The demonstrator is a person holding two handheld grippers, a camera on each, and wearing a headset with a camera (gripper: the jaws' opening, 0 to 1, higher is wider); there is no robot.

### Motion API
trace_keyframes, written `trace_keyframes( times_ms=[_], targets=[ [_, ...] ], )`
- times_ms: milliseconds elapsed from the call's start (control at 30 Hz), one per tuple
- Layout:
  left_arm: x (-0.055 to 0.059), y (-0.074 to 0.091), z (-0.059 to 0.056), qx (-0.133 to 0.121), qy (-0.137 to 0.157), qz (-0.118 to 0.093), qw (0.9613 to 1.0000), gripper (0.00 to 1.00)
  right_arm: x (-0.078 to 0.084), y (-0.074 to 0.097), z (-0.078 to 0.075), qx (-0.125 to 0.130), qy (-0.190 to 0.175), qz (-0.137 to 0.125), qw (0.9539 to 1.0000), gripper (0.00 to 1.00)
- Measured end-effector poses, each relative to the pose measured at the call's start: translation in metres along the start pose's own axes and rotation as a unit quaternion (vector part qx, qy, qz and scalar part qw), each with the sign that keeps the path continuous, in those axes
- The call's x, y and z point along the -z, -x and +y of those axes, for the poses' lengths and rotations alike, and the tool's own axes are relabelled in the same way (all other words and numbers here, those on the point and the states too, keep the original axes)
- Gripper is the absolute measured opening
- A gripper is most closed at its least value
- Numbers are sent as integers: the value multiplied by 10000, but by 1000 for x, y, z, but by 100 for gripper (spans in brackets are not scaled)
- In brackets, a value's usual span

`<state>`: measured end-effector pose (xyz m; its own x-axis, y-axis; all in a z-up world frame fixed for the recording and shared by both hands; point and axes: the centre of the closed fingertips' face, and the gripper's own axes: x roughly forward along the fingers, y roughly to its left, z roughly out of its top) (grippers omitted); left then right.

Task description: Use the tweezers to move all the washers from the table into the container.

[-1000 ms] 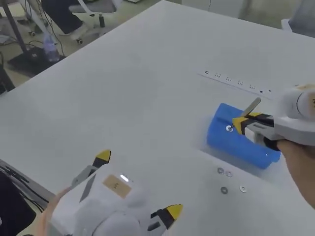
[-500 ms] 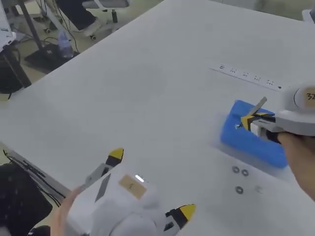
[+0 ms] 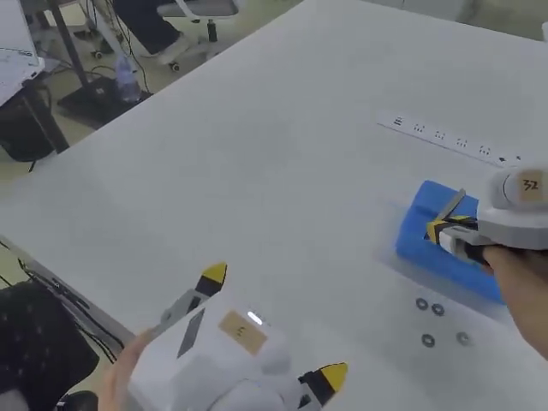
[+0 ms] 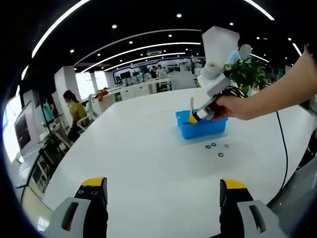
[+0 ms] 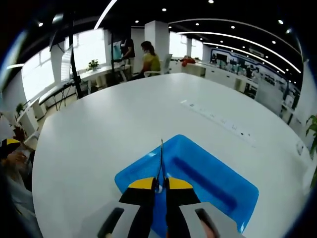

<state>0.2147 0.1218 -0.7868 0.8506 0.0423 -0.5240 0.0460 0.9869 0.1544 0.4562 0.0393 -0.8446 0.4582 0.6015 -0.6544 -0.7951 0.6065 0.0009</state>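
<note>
So here's where we're at: our right gripper (image 3: 441, 229) has its yellow-tipped jaws pinched together on the thin silver metal tweezers (image 3: 452, 205), and it's hanging right over the blue rectangular plastic container (image 3: 418, 248) on the big white table (image 3: 257, 171). In the right gripper view the tweezers poke straight forward out of the closed jaws, with their tips up near the container's rim. We honestly can't tell whether there's anything caught between those tips, it's just too small. Four small silver metal washers (image 3: 421, 303) are lying flat on the table just beside the container, on the side nearest us. Two of them sit side by side close to its wall, and the other two are a bit further out from it and apart from each other. In the left gripper view you can see the bare hand (image 4: 233, 106) holding the right gripper above the container. Our left gripper (image 3: 273, 324) has its jaws spread wide with nothing between them, hovering above the table well apart from the container and pointed roughly towards it. On the far side of the container there's a long white power strip (image 3: 449, 141) lying flat on the table.
</note>
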Motion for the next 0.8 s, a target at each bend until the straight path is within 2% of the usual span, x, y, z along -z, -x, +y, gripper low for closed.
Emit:
trace_keyframes(
  times_ms=[233, 333, 467, 667, 800],
  targets=[
    [1, 0, 1, -8, 3, 22, 10000, 96, -2, 3, 4, -53, 30, 26, 10000, 4],
    [0, 0, 1, -25, 20, 11, 10000, 96, -6, 8, 7, -97, -13, -42, 9999, 4],
    [0, 0, 2, -35, 6, 0, 10000, 96, -12, 14, 6, -87, 17, -126, 9999, 5],
    [-1, 1, 2, -52, 2, -16, 10000, 96, -11, 16, 1, -70, 14, -99, 9999, 5],
    [-1, 1, 3, -64, 7, -22, 10000, 96, -20, 26, 1, -95, 54, -234, 9997, 4]
  ],
)
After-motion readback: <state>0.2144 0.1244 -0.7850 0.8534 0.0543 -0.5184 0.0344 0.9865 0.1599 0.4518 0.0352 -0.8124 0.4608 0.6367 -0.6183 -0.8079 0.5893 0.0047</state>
